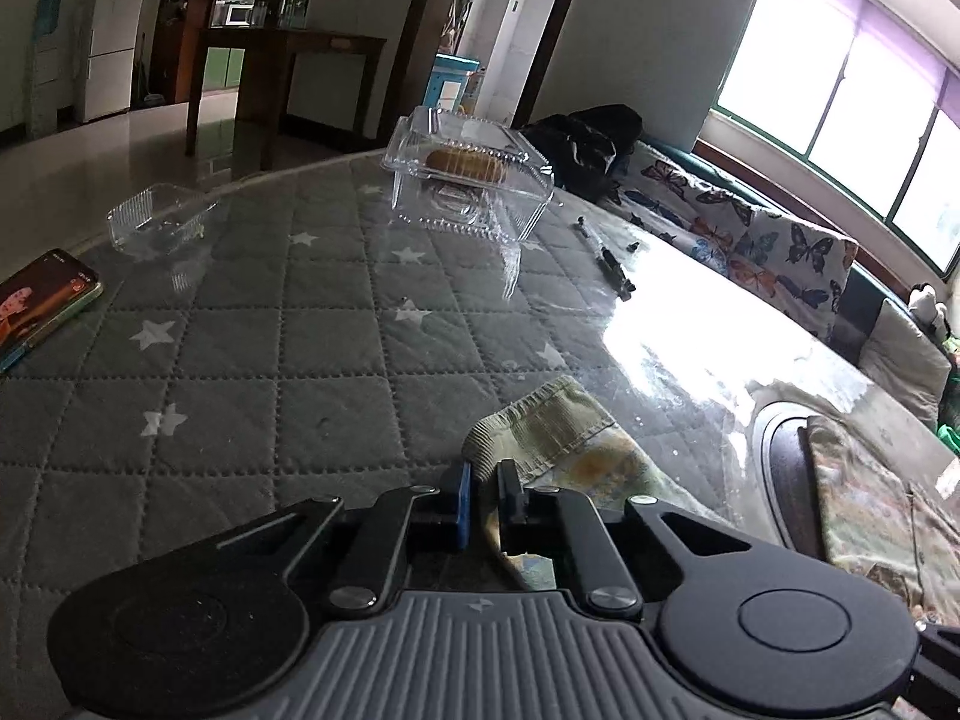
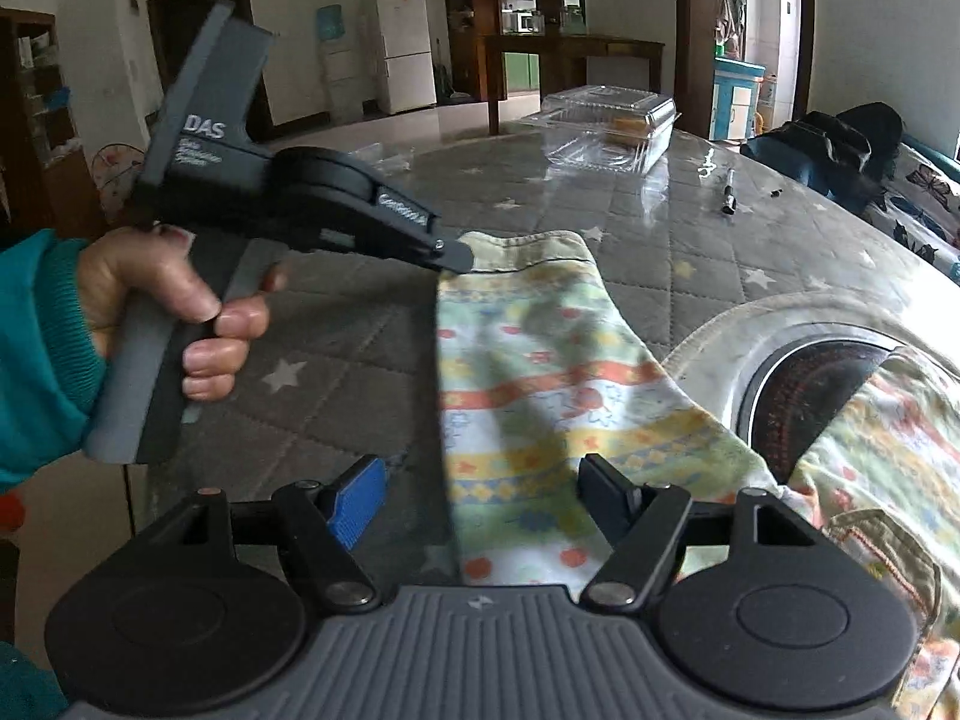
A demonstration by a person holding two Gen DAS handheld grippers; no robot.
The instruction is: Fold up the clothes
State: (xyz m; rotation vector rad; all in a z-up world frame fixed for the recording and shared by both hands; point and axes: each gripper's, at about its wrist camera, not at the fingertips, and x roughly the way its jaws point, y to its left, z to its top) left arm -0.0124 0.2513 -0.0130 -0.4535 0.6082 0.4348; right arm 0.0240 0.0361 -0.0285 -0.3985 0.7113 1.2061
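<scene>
While my left gripper (image 1: 485, 483) pinches the garment's (image 2: 528, 372) hem (patterned cloth), my right gripper (image 2: 486, 495) hangs spread above it.

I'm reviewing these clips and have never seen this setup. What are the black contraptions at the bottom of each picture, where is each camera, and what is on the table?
No robot here: a person holds a two-finger gripper in each hand, each with a camera looking along its fingers. One picture is from the left gripper, the other from the right gripper. The right view also shows the person's left hand holding its gripper. The left gripper is shut on the corner of a colourful patterned garment, which lies on a quilted grey table cover under glass. The right gripper is open above the cloth, gripping nothing. Further back sit a clear plastic box, a phone and a pen.
</scene>
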